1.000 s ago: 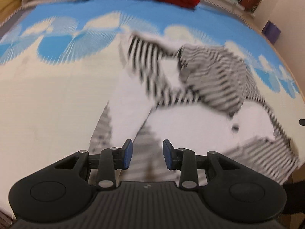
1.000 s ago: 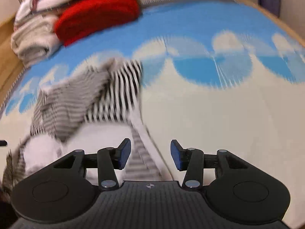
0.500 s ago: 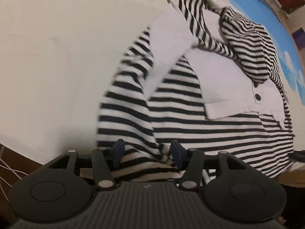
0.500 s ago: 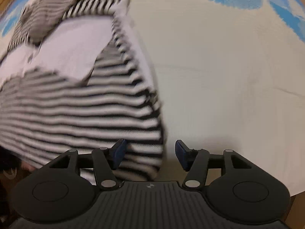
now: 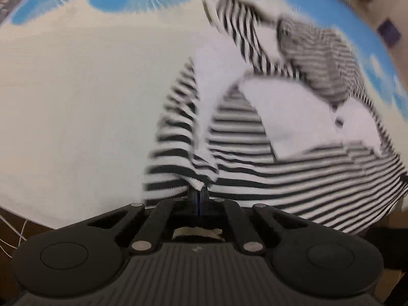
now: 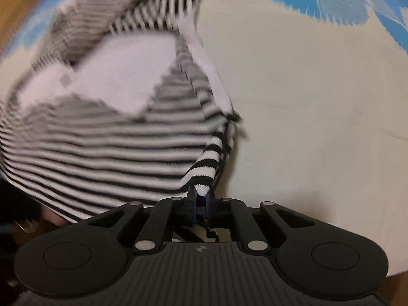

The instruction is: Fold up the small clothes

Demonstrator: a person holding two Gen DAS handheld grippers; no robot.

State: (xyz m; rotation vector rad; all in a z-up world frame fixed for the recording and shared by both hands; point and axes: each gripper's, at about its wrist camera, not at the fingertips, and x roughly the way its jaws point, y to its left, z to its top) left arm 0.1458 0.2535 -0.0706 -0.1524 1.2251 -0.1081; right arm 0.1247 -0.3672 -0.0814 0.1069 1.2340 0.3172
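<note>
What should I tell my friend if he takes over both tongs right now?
Left tongs: shut on the bottom hem of the black-and-white striped knit top with white panels.
Right tongs: shut on the same hem, at its other corner.
The top lies on the cream and blue cloud-pattern mat, crumpled at its far end.
Done: both hem corners gripped.
Left: probably spread it flat, then fold it. No fold made yet.

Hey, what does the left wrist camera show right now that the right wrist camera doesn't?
Only the left view shows the left tongs pinching the hem's left corner, plus a dark button. Only the right view shows the right tongs clamped on the opposite corner. Both show the striped top with white panels, on the blue-and-cream sheet.
</note>
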